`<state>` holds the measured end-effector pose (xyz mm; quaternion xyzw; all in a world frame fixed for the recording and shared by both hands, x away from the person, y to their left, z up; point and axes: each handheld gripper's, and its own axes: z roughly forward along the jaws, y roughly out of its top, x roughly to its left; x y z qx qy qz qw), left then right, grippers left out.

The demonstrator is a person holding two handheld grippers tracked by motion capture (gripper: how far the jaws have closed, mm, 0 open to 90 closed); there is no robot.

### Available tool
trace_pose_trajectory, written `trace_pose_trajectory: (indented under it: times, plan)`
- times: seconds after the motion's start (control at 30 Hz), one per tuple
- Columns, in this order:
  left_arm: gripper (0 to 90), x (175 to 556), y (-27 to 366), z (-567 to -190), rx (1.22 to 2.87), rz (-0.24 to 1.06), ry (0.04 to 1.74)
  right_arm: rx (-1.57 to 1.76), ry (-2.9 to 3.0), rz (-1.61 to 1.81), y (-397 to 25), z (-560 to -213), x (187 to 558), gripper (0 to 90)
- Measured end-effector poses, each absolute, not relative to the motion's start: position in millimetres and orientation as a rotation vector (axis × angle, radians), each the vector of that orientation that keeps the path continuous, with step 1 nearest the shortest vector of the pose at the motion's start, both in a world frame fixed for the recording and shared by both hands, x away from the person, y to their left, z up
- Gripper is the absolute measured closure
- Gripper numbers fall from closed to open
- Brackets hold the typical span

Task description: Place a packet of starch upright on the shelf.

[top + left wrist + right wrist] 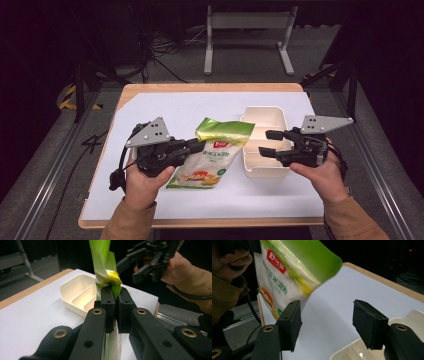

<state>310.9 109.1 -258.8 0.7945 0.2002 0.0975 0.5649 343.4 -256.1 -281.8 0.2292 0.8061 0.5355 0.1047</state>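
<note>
A green and white snack bag (pixel 212 152) with a red logo hangs lifted over the white table cover, its green top (pixel 225 129) leaning toward the bin. My left gripper (pixel 200 146) is shut on the bag's left edge; in the left gripper view the jaws pinch the crumpled green film (pixel 107 277). A cream divided bin (pixel 265 145) stands right of the bag. My right gripper (pixel 266 142) hovers open over the bin's near half, nothing between its jaws. In the right gripper view the bag (pixel 287 267) hangs beyond the left jaw and the bin rim (pixel 412 315) shows at lower right.
A white sheet (pixel 165 107) covers the wooden table (pixel 200 88). Metal table legs (pixel 247 37) and cables lie on the dark floor behind. Bare sheet stretches behind and in front of the bag. Black frame rails run along both sides.
</note>
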Motion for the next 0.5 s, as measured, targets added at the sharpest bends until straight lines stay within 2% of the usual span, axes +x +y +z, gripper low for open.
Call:
trace_pose_trajectory:
  times: [0.5]
  plan:
    - [86.2, 306, 99, -260, 1.873, 0.188, 0.385, 0.547, 2.488, 1.649, -224, -286, 352, 35.0]
